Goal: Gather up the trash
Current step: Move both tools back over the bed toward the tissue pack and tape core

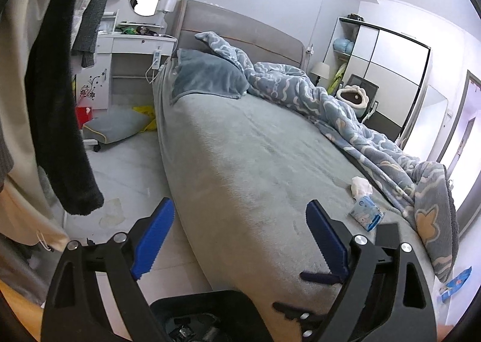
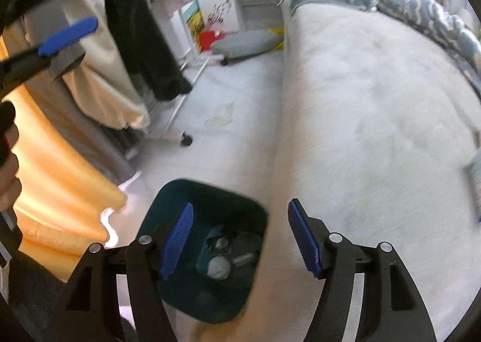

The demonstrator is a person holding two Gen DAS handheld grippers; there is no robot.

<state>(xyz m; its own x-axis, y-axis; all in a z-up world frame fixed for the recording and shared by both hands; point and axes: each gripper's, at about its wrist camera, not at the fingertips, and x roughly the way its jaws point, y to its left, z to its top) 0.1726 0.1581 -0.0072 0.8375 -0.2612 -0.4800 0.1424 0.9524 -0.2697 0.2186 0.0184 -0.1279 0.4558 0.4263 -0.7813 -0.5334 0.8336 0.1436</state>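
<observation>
A dark bin (image 2: pixel 168 291) stands on the floor at the foot corner of the bed, with several bits of trash (image 2: pixel 221 264) inside. My right gripper (image 2: pixel 240 236) is open and empty just above the bin. My left gripper (image 1: pixel 240 229) is open and empty over the bed's near corner; the bin's rim (image 1: pixel 195 300) shows below it. A crumpled white tissue (image 1: pixel 360 185) and a small blue tissue pack (image 1: pixel 366 215) lie on the grey bed sheet (image 1: pixel 255 155). A blue wrapper (image 1: pixel 455 280) lies on the floor at the far right.
Clothes hang on a wheeled rack (image 2: pixel 177 107) at the left. A blue patterned duvet (image 1: pixel 345 107) lies along the bed's right side. A grey cushion (image 1: pixel 120 125) and a red box (image 1: pixel 84 113) sit by the white dresser (image 1: pixel 135 50). A pale scrap (image 1: pixel 112 212) lies on the floor.
</observation>
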